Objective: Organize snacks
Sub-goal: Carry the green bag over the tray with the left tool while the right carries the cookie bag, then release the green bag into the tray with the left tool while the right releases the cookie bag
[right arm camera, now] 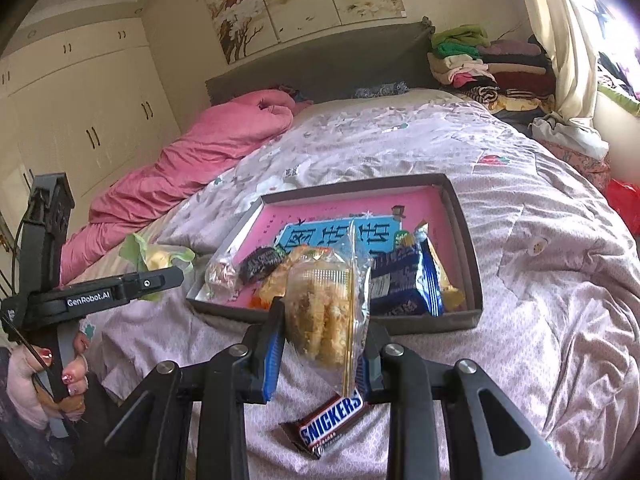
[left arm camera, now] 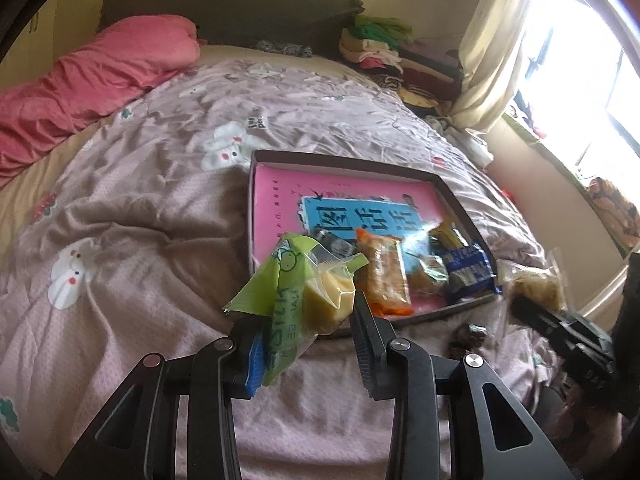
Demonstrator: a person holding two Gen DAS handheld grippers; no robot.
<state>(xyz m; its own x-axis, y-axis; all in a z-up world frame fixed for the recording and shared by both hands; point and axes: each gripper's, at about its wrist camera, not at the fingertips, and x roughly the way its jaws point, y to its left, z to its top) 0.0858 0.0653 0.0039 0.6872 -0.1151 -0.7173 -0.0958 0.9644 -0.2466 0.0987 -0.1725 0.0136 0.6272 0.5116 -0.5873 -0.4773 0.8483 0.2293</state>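
On the bed: a shallow dark tray (right arm camera: 460, 322) lies on the mauve quilt (right arm camera: 540, 280), with a pink book (right arm camera: 316, 212) flat inside it.
Left gripper (left arm camera: 304, 316): jaws spread wide; a green-and-clear cake packet (left arm camera: 308, 280) hangs in the gap, its green edge against the left finger, well short of the right finger. It hovers just off the tray's near left corner.
Right gripper (right arm camera: 324, 344): pinching a clear cracker packet (right arm camera: 328, 312), both fingers against its sides, held upright in front of the tray's near wall.
Tray contents: an orange packet (left arm camera: 386, 276), a blue packet (left arm camera: 468, 272), a small dark wrapper (right arm camera: 262, 264) and a clear-wrapped round piece (right arm camera: 220, 276) sit along the near end, on the book.
Snickers (right arm camera: 326, 426): lies on the quilt below the right gripper, outside the tray, near its front wall.
Left hand (right arm camera: 44, 384): grips the left gripper's handle; red-painted nails show.
Far side: a pink duvet (left arm camera: 92, 84) is bunched at the left by the dark headboard (left arm camera: 224, 12), and folded clothes (right arm camera: 488, 64) are stacked at the right near the curtain (left arm camera: 492, 48).
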